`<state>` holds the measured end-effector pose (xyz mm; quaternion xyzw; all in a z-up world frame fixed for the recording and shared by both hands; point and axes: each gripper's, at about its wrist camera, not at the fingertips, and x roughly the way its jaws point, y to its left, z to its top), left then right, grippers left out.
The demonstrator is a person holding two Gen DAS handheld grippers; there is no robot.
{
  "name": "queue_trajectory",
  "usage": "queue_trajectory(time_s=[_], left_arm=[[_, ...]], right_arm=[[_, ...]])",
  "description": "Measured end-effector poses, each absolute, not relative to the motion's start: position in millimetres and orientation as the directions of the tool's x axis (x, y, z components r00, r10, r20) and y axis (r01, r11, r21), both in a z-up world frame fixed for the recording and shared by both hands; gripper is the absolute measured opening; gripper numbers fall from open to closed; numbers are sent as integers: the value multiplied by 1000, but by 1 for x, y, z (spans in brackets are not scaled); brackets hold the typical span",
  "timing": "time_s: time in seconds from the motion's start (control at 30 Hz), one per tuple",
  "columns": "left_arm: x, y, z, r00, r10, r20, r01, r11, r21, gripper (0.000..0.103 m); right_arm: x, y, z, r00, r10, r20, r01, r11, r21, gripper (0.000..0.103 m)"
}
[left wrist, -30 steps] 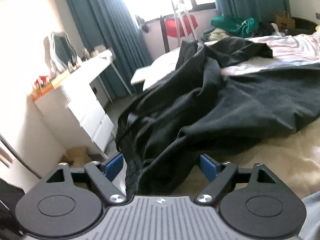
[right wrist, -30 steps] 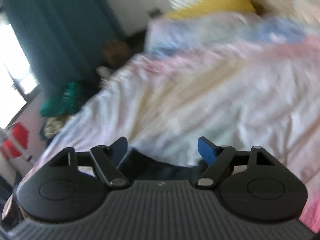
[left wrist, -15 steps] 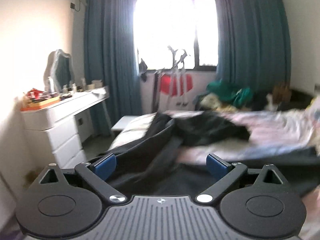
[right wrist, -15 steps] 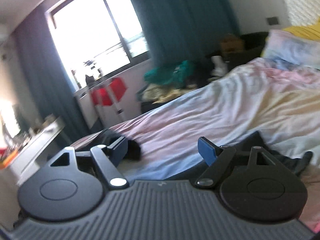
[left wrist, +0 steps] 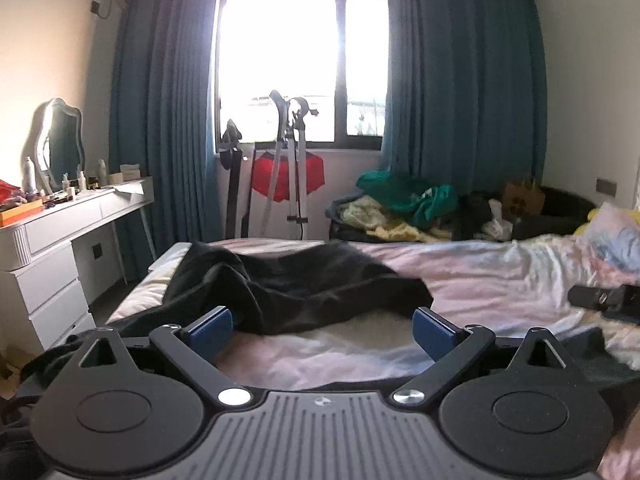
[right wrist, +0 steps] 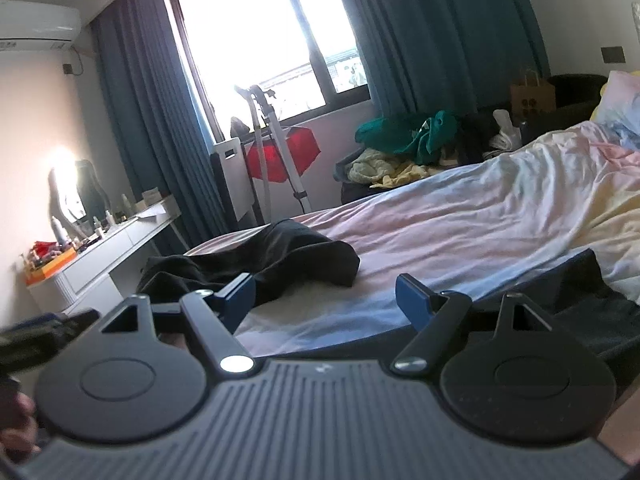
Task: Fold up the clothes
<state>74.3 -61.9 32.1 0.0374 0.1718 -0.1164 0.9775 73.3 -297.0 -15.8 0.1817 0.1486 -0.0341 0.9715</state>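
Note:
A black garment [left wrist: 296, 284] lies crumpled on the bed [left wrist: 480, 280], with its bulk toward the bed's far left corner; it also shows in the right wrist view [right wrist: 288, 256]. More black cloth [right wrist: 572, 300] runs along the near edge under both grippers. My left gripper [left wrist: 322, 326] is open and empty, held level above the near edge of the bed. My right gripper [right wrist: 324, 294] is open and empty, also above the near edge. The other gripper's tip [left wrist: 604, 300] shows at the right of the left wrist view.
A white dresser [left wrist: 60, 248] with a mirror and bottles stands left of the bed. A pile of green and yellow clothes [left wrist: 404, 204] lies beyond the bed. A stand with a red item [left wrist: 288, 176] is by the window. Pillows [left wrist: 616, 236] lie at right.
Both grippers have lifted and tilted up from the bed to look level across the room. The left gripper let go of the black garment, which now lies farther off.

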Motion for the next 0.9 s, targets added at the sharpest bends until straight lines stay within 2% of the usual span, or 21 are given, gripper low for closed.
queue_trajectory(time_s=[0.2, 0.4, 0.5, 0.77, 0.9], left_arm=[[110, -51, -24, 886, -208, -415, 222, 975, -16, 97], [123, -39, -33, 876, -196, -440, 204, 979, -31, 97], [127, -31, -38, 880, -197, -433, 194, 980, -51, 97], [152, -2, -68, 845, -251, -472, 167, 963, -214, 98], [172, 10, -91, 821, -295, -488, 162, 941, -296, 98]], right_arm=[[92, -286, -36, 936, 35, -349, 99, 928, 359, 80], [133, -282, -66, 892, 154, -425, 83, 869, 487, 80], [179, -286, -74, 859, 208, -467, 113, 813, 571, 80], [342, -299, -111, 854, 238, -463, 238, 612, 754, 81], [412, -308, -139, 865, 174, -471, 322, 528, 786, 80]])
